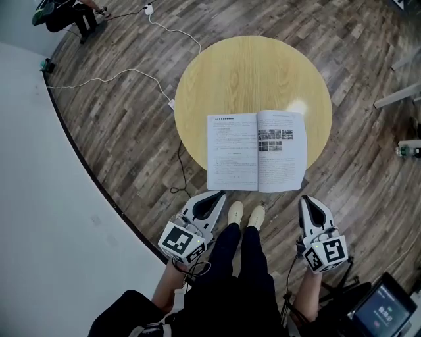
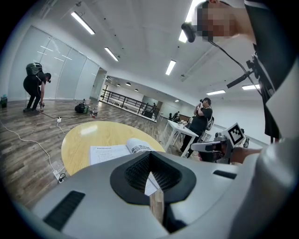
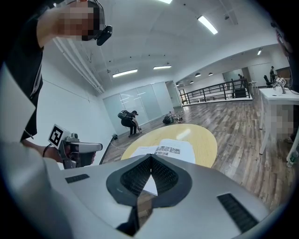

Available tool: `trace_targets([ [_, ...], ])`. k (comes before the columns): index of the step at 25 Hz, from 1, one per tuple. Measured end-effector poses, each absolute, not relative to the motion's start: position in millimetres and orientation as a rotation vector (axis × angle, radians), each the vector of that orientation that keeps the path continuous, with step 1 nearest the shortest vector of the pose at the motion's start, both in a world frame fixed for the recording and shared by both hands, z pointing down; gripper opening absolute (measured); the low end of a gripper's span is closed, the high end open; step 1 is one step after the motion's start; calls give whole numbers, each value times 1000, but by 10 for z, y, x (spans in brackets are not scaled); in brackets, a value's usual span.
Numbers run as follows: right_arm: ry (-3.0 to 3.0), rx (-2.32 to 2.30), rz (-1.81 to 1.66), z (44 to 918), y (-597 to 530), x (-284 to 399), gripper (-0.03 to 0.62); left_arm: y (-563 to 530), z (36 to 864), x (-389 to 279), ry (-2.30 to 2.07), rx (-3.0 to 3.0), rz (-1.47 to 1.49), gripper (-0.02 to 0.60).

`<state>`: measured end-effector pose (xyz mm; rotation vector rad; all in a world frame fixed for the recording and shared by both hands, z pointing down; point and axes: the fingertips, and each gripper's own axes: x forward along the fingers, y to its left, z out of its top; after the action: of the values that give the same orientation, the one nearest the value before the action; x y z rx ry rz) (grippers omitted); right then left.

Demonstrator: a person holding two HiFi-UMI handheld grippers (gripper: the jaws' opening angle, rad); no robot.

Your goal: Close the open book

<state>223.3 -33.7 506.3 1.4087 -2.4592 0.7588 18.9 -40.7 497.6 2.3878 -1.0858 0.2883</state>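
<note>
An open book (image 1: 256, 151) lies flat at the near edge of a round yellow table (image 1: 250, 72), its printed pages facing up. Both grippers hang short of the table, below its rim, on either side of the person's legs. My left gripper (image 1: 214, 197) points toward the book's near left corner, jaws shut and empty. My right gripper (image 1: 308, 201) is just off the book's near right corner, also shut and empty. In the left gripper view, the book (image 2: 114, 150) shows beyond the shut left gripper (image 2: 149, 158). In the right gripper view, the book (image 3: 163, 150) lies ahead of the right gripper (image 3: 151, 161).
White cables (image 1: 125, 76) run over the wood floor left of the table, and a white wall (image 1: 39, 197) stands close on the left. A person crouches far off (image 1: 66, 13). A screen (image 1: 385, 309) sits at the bottom right. Another person (image 2: 201, 119) stands by a white desk (image 2: 180, 128).
</note>
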Motion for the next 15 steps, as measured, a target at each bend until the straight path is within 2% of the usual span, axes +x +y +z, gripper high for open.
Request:
trace_targets([
  [15, -2308, 1442, 821, 5866, -834, 2463, 3, -348, 4961, 251, -1070, 2380, 285, -2],
])
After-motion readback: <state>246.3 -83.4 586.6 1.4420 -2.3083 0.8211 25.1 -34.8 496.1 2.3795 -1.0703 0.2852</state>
